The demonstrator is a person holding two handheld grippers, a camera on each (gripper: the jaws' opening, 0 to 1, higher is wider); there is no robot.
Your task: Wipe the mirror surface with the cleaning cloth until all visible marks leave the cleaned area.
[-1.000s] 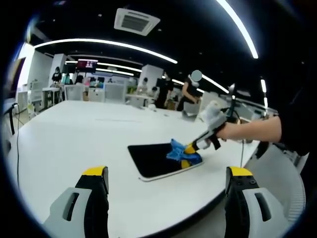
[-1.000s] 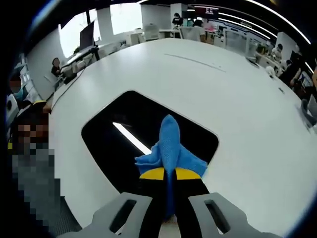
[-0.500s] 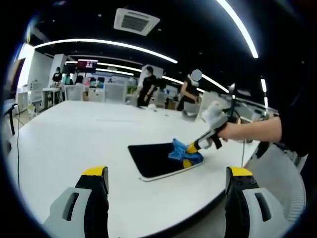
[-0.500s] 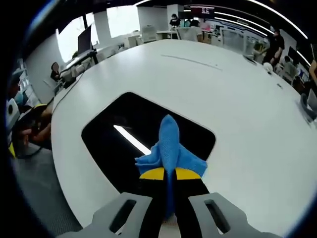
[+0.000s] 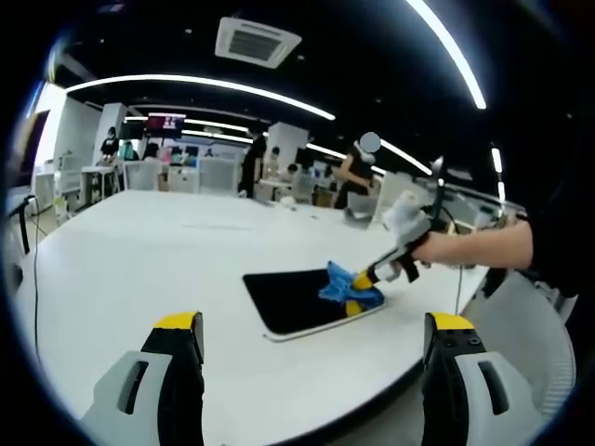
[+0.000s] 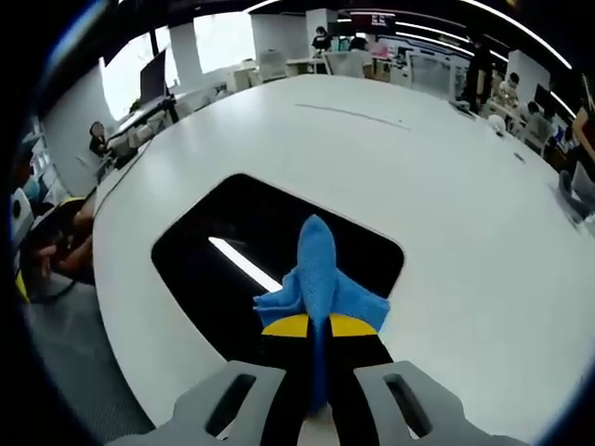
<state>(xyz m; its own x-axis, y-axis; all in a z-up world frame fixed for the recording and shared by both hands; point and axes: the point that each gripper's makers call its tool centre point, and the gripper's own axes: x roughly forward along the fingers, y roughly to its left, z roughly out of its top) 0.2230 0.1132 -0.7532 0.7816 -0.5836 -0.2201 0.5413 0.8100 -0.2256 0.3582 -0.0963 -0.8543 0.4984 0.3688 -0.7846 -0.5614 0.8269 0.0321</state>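
Two jaws of the right gripper [image 6: 317, 327] are clamped on the blue cleaning cloth [image 6: 321, 279], pressed onto the mirror [image 6: 223, 279] ahead. Left gripper [image 5: 311, 334] jaws are held wide apart, nothing between them.

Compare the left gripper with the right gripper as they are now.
The left gripper has its jaws wide apart and empty, raised above the white table; the right gripper has its jaws shut on the blue cloth. The left one is apart from the mirror; the right one presses the blue cloth onto the mirror. Both have yellow-tipped jaws on light grey bodies.
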